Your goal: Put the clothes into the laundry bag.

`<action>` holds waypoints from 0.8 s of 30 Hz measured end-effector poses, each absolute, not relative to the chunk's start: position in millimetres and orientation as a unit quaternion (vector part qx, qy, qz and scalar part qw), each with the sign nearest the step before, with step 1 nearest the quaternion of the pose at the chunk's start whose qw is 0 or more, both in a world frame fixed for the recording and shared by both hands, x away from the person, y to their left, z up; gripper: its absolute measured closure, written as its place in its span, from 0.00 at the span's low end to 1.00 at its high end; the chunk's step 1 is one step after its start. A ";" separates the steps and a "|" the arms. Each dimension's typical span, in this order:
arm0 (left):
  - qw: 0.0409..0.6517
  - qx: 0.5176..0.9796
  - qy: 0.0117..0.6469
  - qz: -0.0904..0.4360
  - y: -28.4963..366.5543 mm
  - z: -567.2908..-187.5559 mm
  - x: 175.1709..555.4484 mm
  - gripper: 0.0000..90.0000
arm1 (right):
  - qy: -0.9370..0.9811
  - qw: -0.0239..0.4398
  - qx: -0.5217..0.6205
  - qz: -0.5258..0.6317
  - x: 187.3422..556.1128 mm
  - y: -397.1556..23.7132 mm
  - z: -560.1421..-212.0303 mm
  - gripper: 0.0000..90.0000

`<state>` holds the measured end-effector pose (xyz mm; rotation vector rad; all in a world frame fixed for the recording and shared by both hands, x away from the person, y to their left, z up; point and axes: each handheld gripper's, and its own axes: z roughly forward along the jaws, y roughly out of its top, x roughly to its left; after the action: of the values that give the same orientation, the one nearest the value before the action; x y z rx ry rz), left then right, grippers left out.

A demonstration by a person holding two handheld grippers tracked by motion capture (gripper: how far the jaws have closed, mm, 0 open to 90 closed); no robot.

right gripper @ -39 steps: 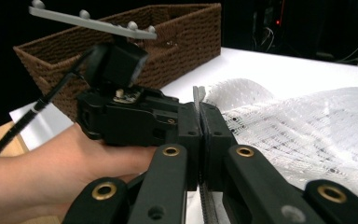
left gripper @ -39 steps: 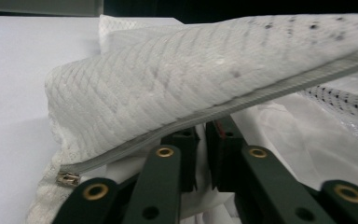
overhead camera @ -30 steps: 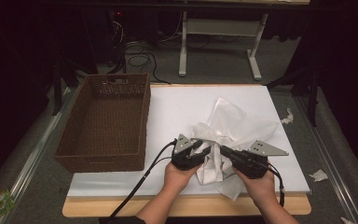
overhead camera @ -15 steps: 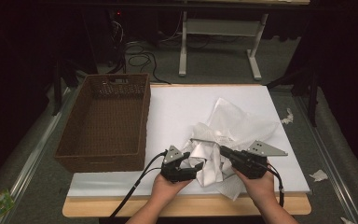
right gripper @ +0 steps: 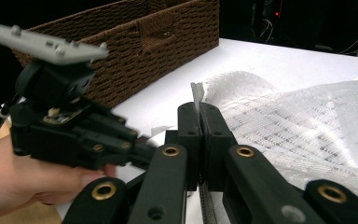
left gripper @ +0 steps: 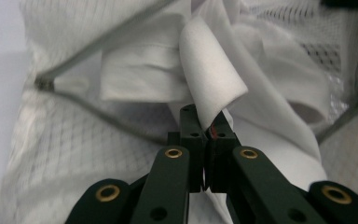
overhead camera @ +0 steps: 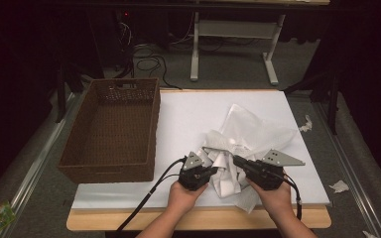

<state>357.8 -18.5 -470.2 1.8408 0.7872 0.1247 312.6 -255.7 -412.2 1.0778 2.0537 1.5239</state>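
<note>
White mesh bag lies crumpled on the table beside a wicker basket, both hands at its near edge. Left tongs are clamped on a fold of white cloth against the mesh. Right tongs pinch the bag's grey edging. It looks like mid-stuffing or pulling; next probably calls for drawing the edge apart.

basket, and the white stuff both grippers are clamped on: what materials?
Basket: looks like woven wicker or a paper-rope weave, dark brown, matte; the braided strands show in the right gripper view. White bundle: seemingly two fabrics, an open mesh bag with a grey edge binding, and a smooth opaque cloth, probably cotton-like.
</note>
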 end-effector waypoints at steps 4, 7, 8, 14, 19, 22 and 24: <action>0.549 0.762 0.338 0.064 -35.6 -463.5 370.0 0.98 | 0.728 0.181 0.381 0.540 312.0 -255.1 -412.0 0.99; 0.556 0.756 0.338 0.071 -44.9 -458.0 374.5 0.98 | 0.726 0.183 0.382 0.542 312.0 -257.5 -411.4 0.99; 0.564 0.749 0.340 0.072 -46.8 -455.1 374.7 0.98 | 0.725 0.182 0.382 0.543 312.3 -258.5 -411.6 0.99; 0.596 0.727 0.330 0.085 -44.2 -439.1 366.2 0.98 | 0.721 0.178 0.384 0.549 312.1 -262.5 -411.4 0.99; 0.603 0.721 0.326 0.101 -29.2 -427.6 358.3 0.98 | 0.715 0.182 0.372 0.564 312.2 -255.7 -402.5 0.99; 0.609 0.717 0.320 0.113 -22.1 -420.2 353.3 0.98 | 0.713 0.190 0.358 0.571 311.8 -251.0 -396.6 0.99; 0.616 0.713 0.315 0.119 -19.1 -414.9 349.8 0.98 | 0.711 0.192 0.351 0.577 311.8 -248.9 -392.6 0.99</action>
<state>349.8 -19.1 -414.9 1.6413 0.7261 0.2739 311.8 -248.9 -392.6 0.9863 1.9972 1.6210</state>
